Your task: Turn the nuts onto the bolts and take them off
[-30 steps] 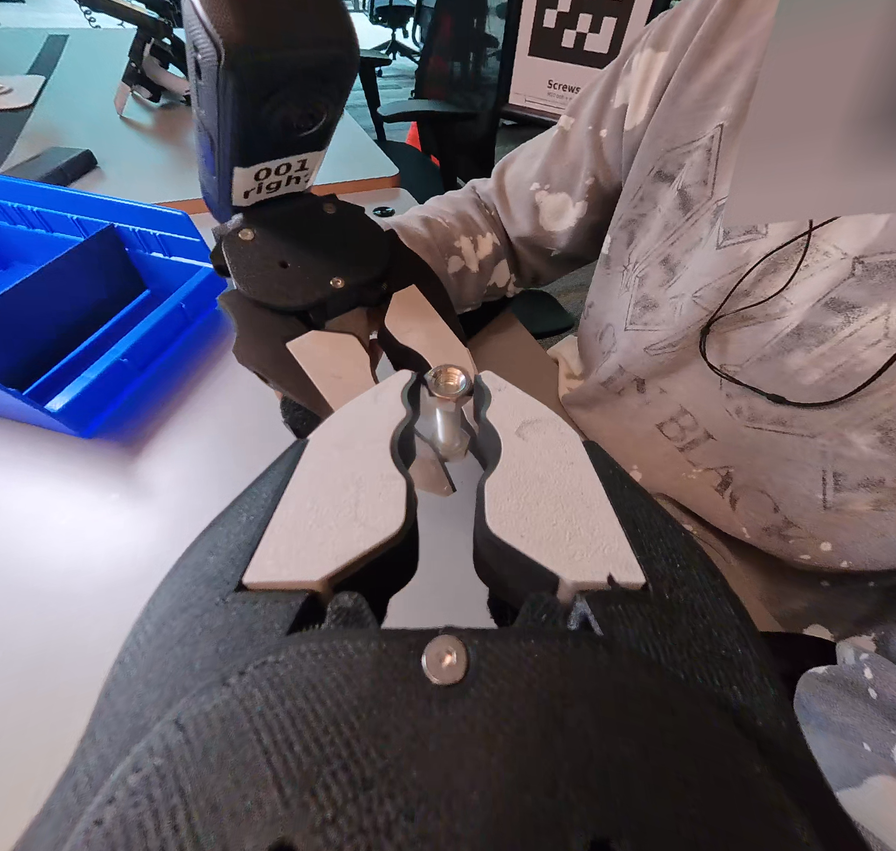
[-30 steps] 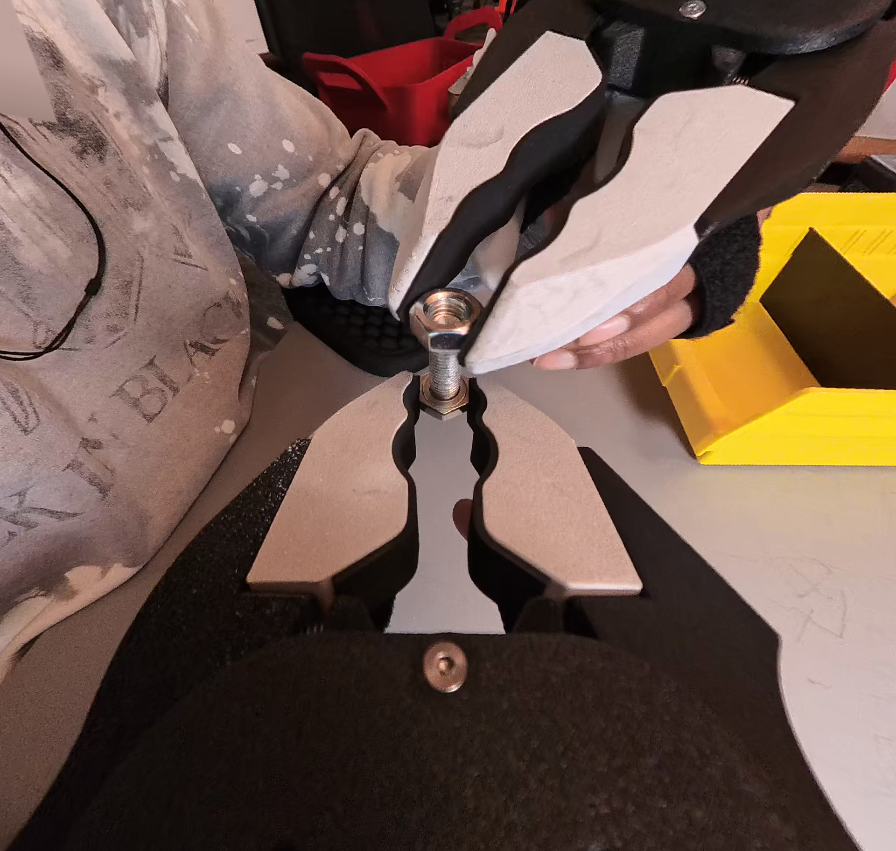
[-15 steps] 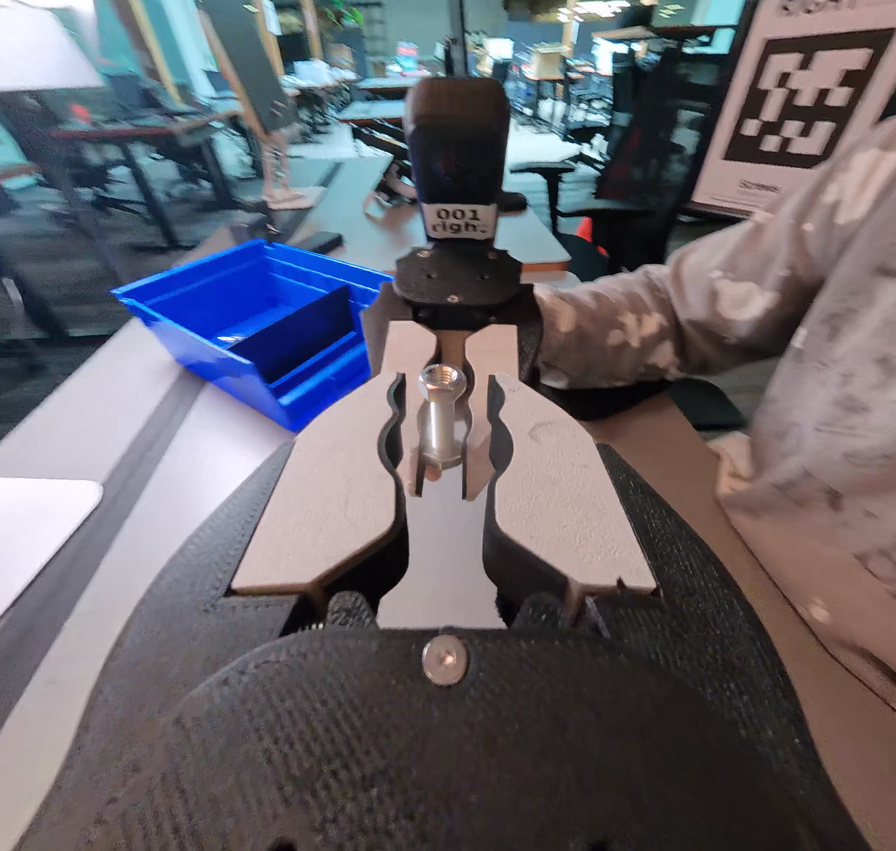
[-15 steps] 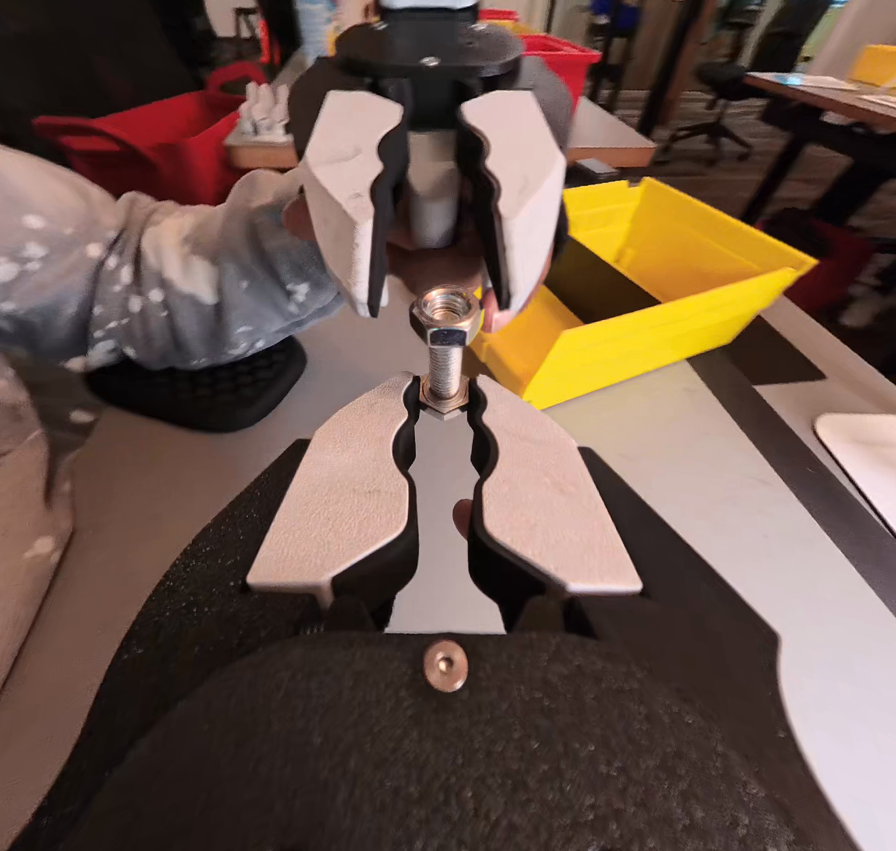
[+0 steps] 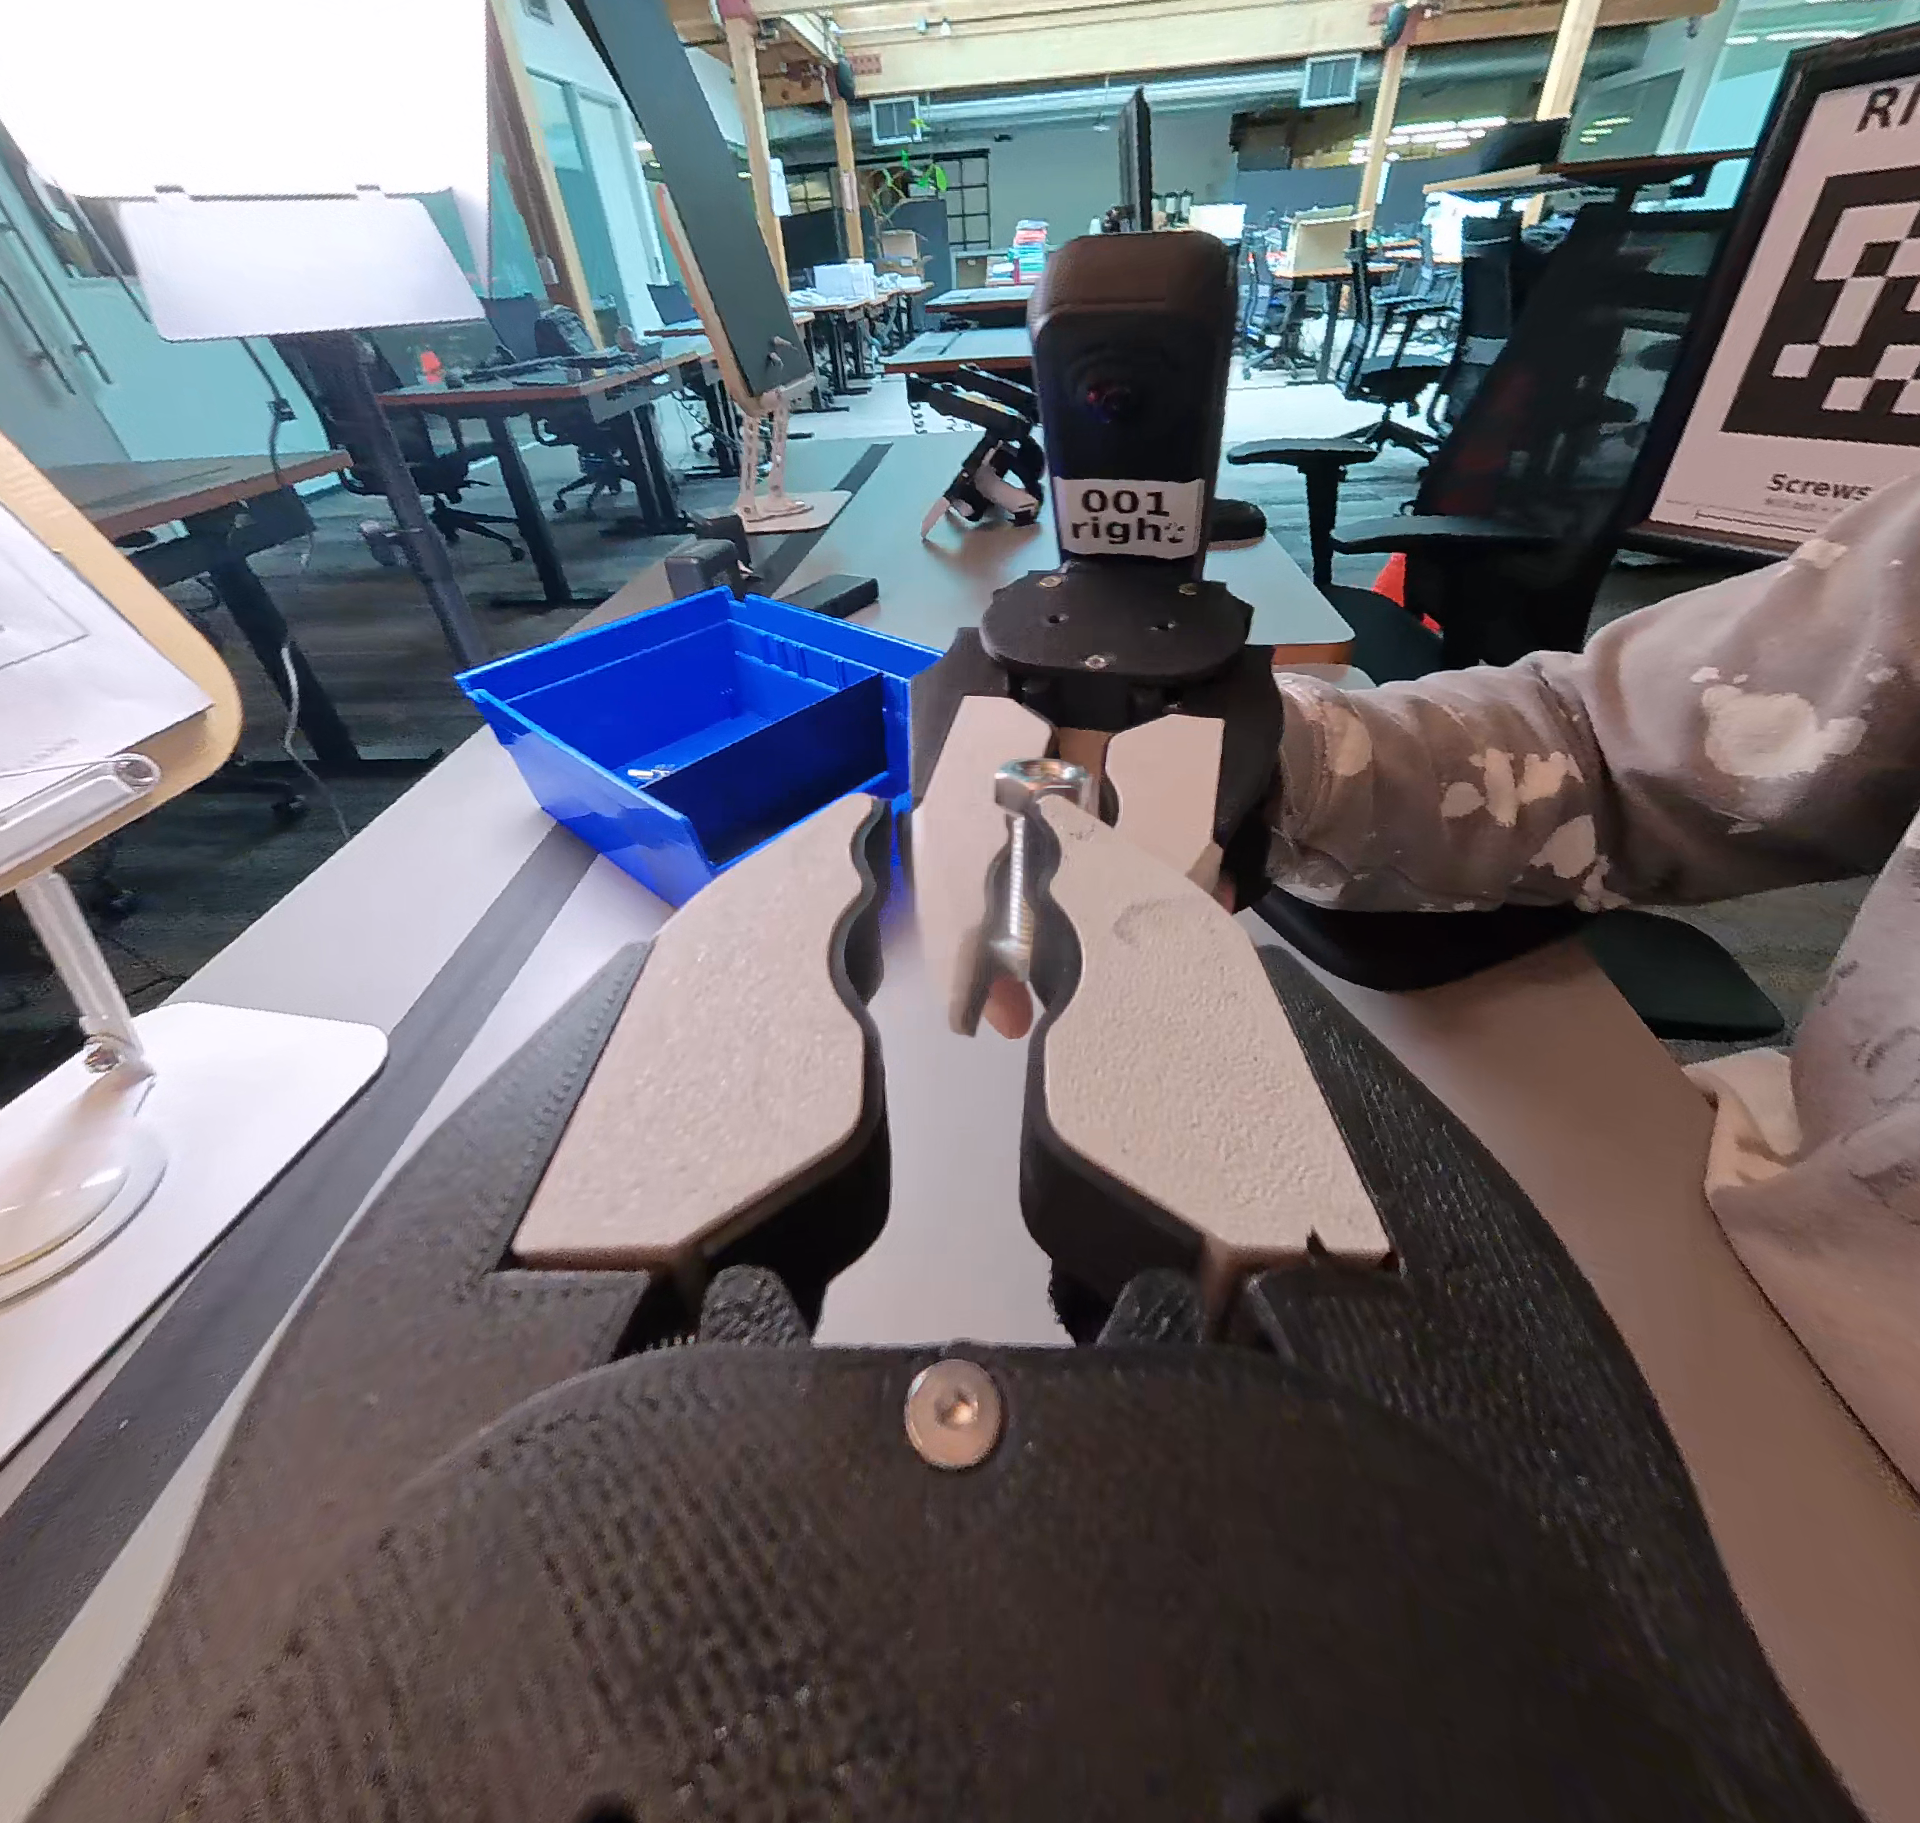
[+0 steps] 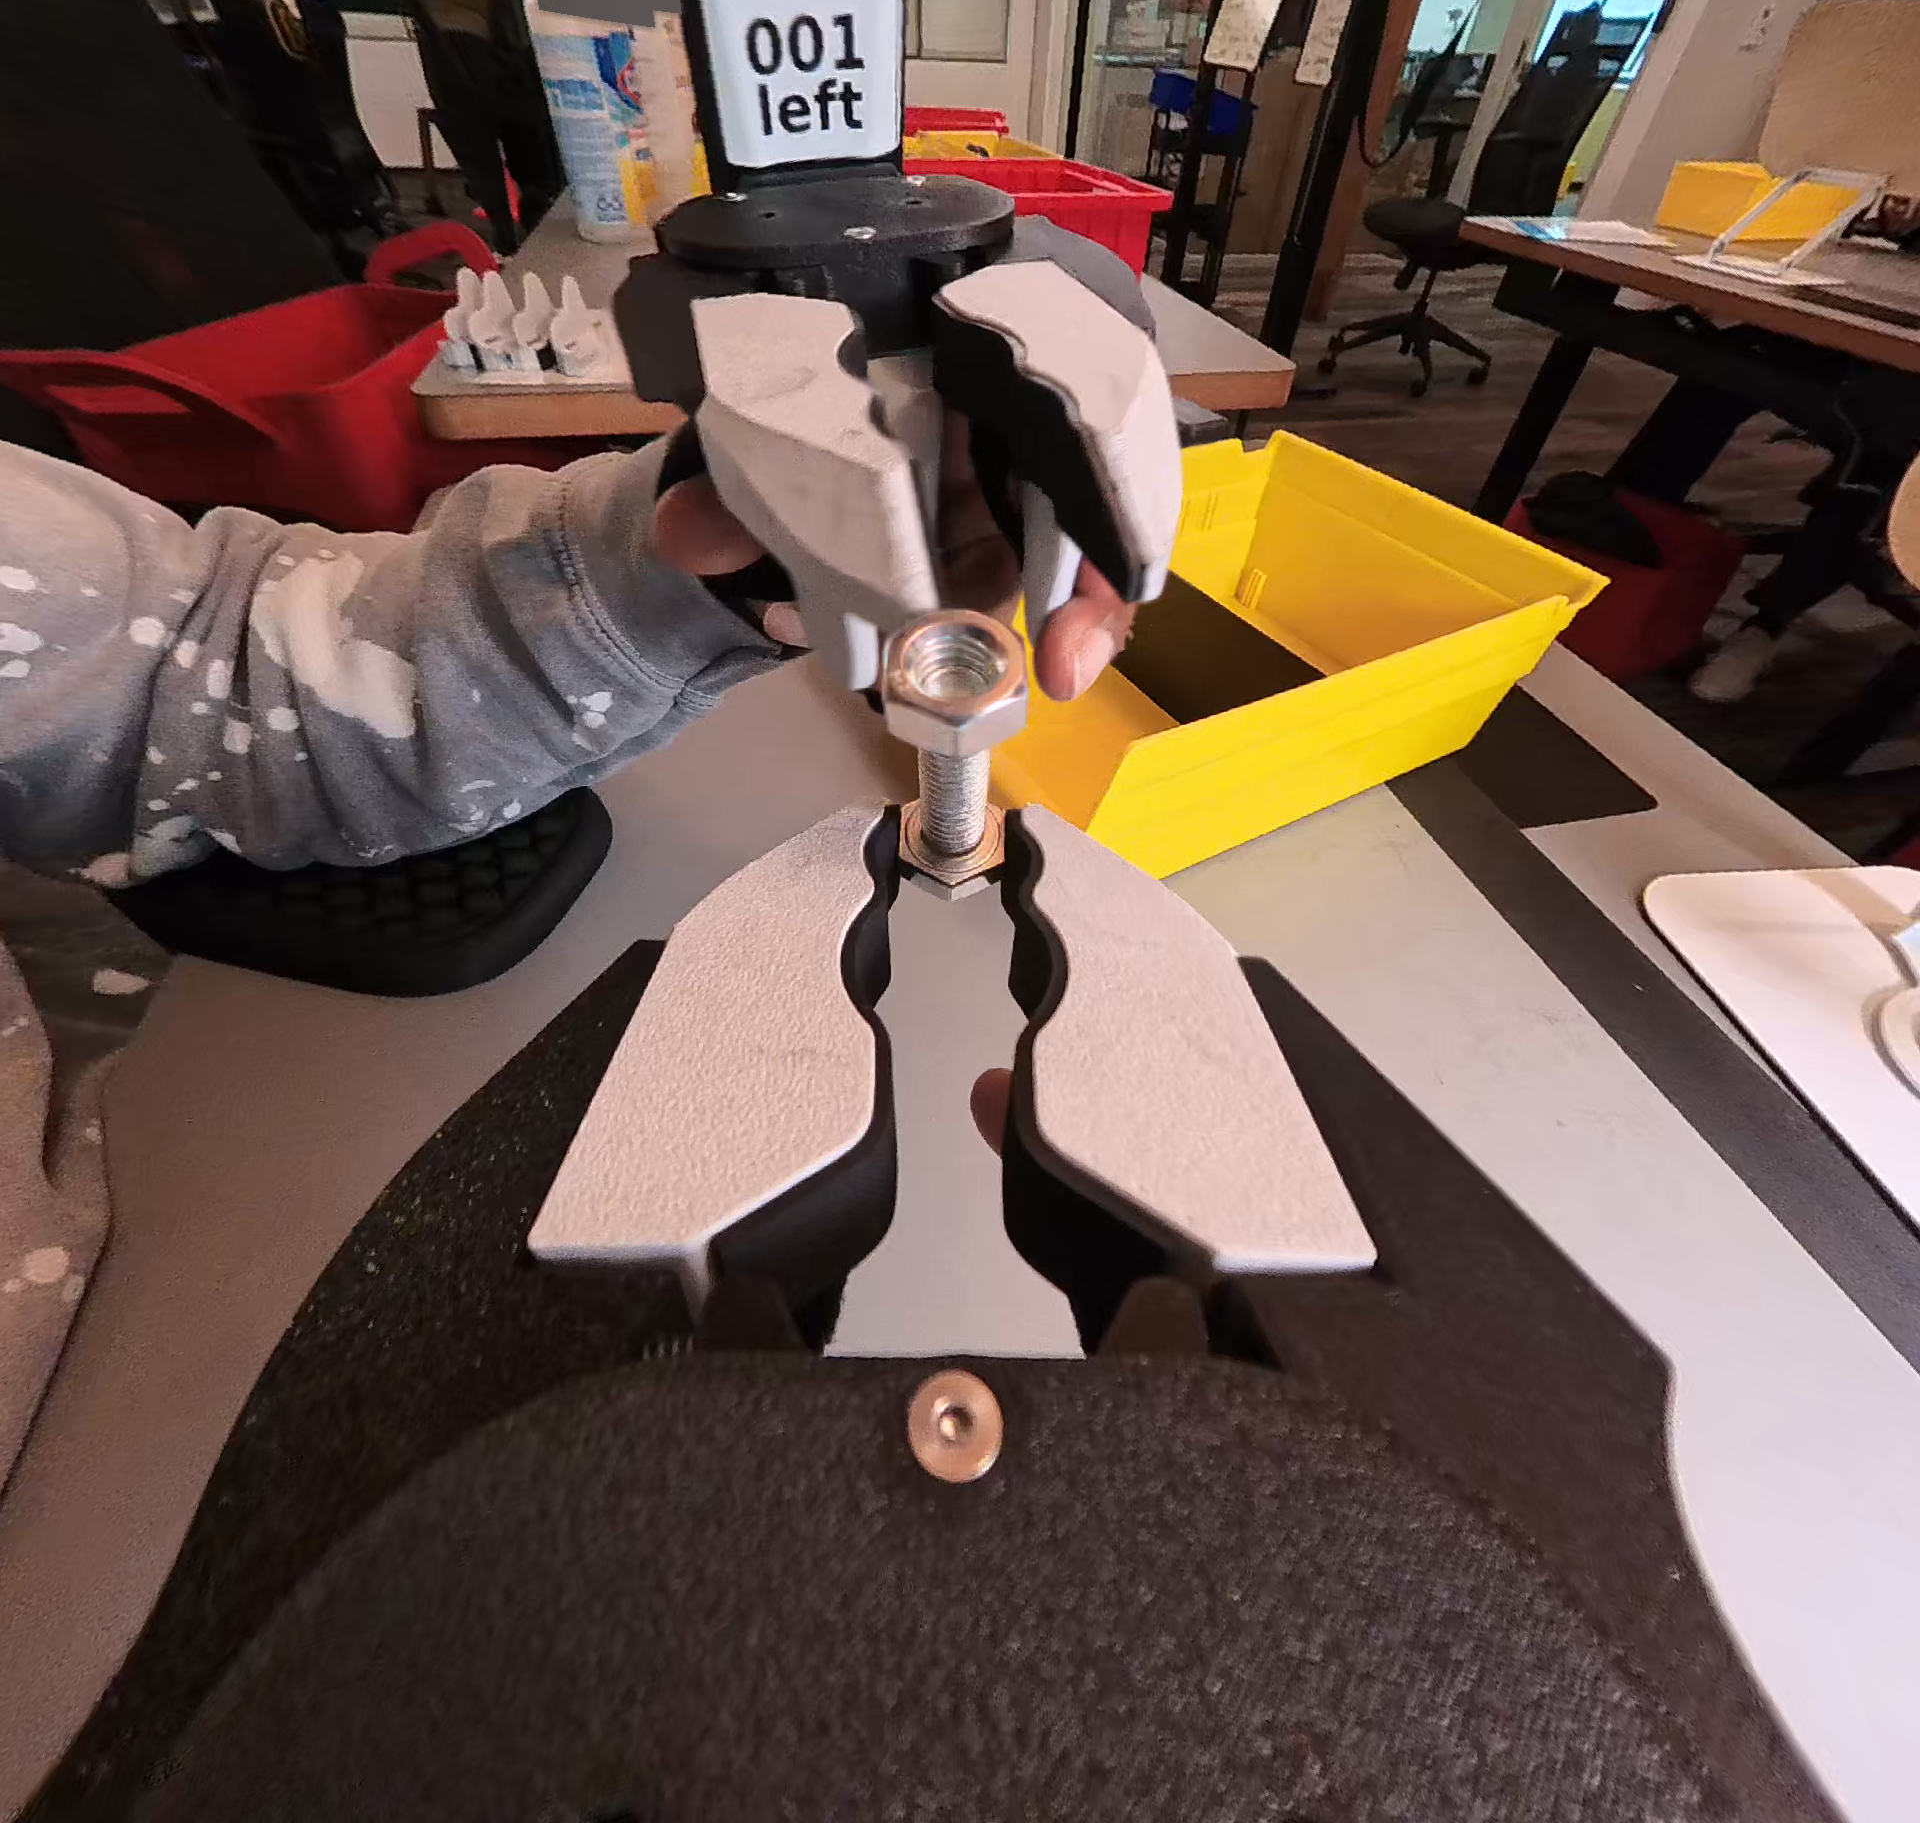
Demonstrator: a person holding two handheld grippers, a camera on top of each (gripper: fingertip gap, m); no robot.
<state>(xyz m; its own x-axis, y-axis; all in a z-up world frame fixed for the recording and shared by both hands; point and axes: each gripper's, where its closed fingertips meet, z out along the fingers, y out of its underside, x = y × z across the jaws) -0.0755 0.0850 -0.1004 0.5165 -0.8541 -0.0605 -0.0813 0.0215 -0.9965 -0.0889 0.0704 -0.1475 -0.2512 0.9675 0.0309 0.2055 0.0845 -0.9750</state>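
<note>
In the right wrist view my right gripper (image 6: 951, 854) is shut on the head end of a silver bolt (image 6: 951, 802). The bolt points away from me, with a hex nut (image 6: 954, 687) near its far tip. My left gripper (image 6: 997, 620) faces it from beyond, tilted, jaws open, one finger (image 6: 831, 506) close behind the nut. In the left wrist view my left gripper (image 5: 966, 838) is open. The bolt (image 5: 1016, 885) and nut (image 5: 1039, 786) sit in the gap near the right pad (image 5: 1174, 1067). The right gripper (image 5: 1013, 952) holds the bolt from the far side.
A blue divided bin (image 5: 707, 724) stands on the grey table at the left. A yellow bin (image 6: 1340, 651) stands behind the right gripper. A black ribbed pad (image 6: 384, 900) lies under the person's sleeve (image 6: 312, 651). A white stand base (image 5: 187, 1129) sits at the table's edge. The gap from one gripper's tips to the other's is roughly 5 cm.
One second ago my left gripper was shut on the nut. It opened and let go, then swung upright and tilted. The right gripper has kept hold of the bolt throughout.
</note>
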